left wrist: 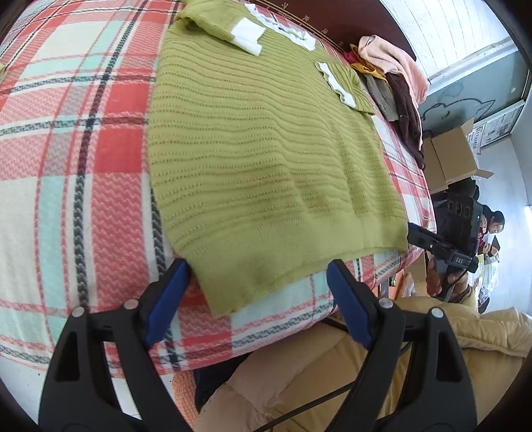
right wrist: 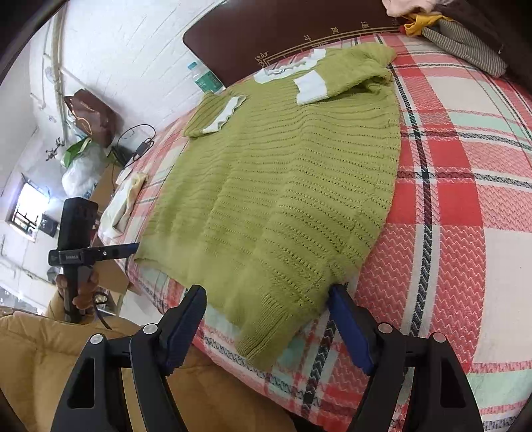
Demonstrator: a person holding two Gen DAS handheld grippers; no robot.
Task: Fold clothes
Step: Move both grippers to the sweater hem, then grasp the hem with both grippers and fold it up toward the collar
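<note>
A green knit sweater (left wrist: 266, 149) with white cuffs and collar lies flat on the plaid bed cover (left wrist: 83, 166), both sleeves folded across its chest and its hem toward me. My left gripper (left wrist: 257, 264) is open, its blue pads (left wrist: 169, 299) standing either side of one hem corner without pressing it. My right gripper (right wrist: 267, 289) is open too, straddling the other hem corner of the sweater (right wrist: 282, 182). Each gripper shows in the other's view: the right gripper (left wrist: 415, 232) at the hem's right end, the left gripper (right wrist: 129, 248) at the hem's left end.
A pile of other clothes (left wrist: 392, 66) lies at the bed's far corner by the dark headboard (right wrist: 266, 30). A water bottle (right wrist: 204, 78) and a brown bag (right wrist: 89, 116) stand beyond the bed. A cardboard box (left wrist: 449, 156) and a seated person (left wrist: 495, 226) are beside it.
</note>
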